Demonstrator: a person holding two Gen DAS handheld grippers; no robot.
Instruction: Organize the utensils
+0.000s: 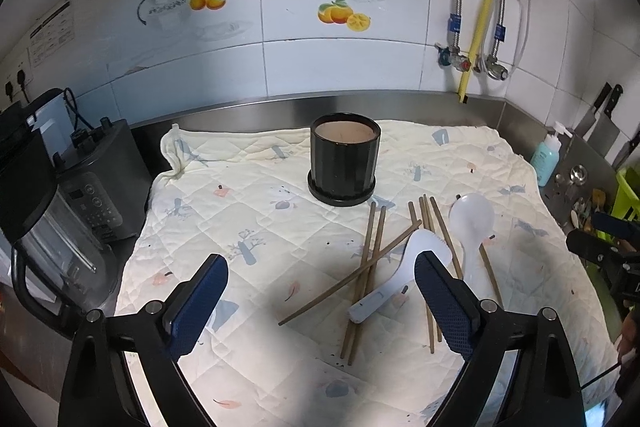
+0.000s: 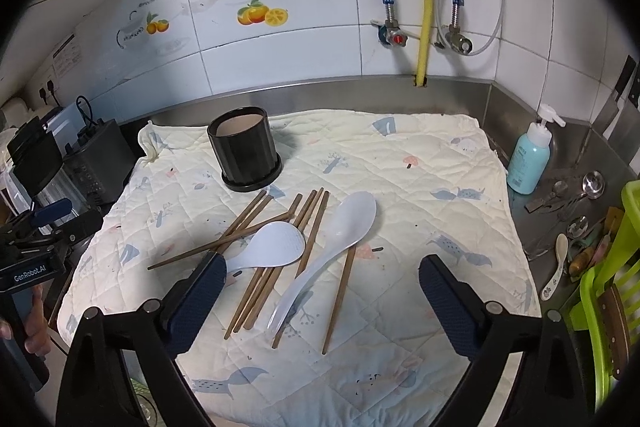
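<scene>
Left gripper (image 1: 320,301) spread wide, holding nothing; right gripper (image 2: 320,301) likewise, above quilted cloth (image 2: 420,171). Near them: chopsticks (image 2: 256,279), rice paddle (image 2: 276,243) and white spoon (image 2: 340,231) scattered together. Beyond, black holder (image 2: 244,147) upright, nothing visible inside.

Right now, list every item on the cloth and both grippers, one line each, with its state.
black cup: upright, nothing inside that shows.
chopsticks: loose, crisscrossed, flat on the quilted cloth.
rice paddle: lying across chopsticks.
white ladle spoon: lying across chopsticks.
left gripper: open, holding nothing.
right gripper: open, holding nothing.
</scene>
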